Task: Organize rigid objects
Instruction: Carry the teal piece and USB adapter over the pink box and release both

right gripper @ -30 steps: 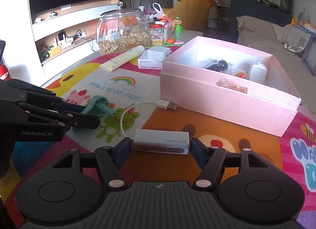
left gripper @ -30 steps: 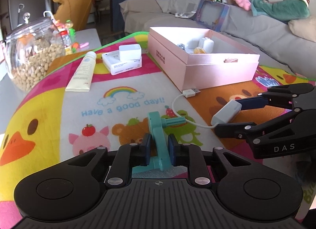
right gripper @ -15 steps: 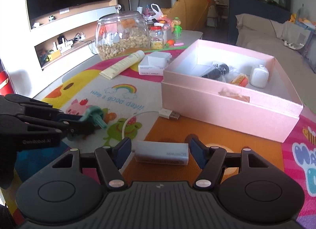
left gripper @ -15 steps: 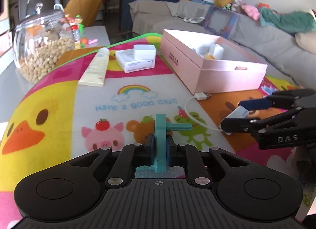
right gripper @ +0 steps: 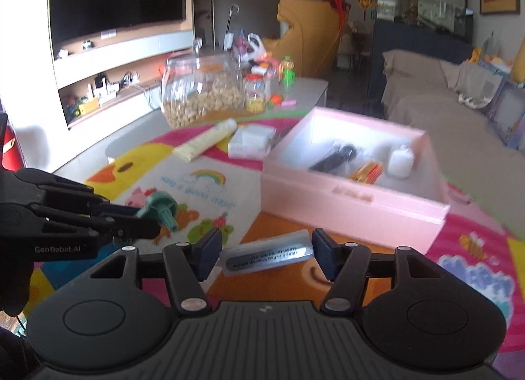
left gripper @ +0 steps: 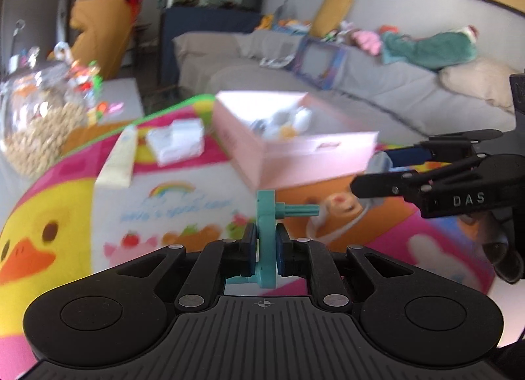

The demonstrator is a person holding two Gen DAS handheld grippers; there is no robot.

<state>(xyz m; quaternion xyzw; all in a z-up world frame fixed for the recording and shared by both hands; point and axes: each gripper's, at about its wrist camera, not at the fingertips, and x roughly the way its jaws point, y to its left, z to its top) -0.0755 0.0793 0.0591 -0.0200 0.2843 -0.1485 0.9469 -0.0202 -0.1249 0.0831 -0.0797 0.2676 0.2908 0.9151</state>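
Above the mat, both grippers are carrying loads: left gripper clamping a teal part, right gripper clamping an adapter. Next, probably, releasing both over the pink box.

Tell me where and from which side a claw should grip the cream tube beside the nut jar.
Grip the cream tube across the middle of its long body, coming down from above. It lies flat on the mat, so only its narrow width fits between the fingers.
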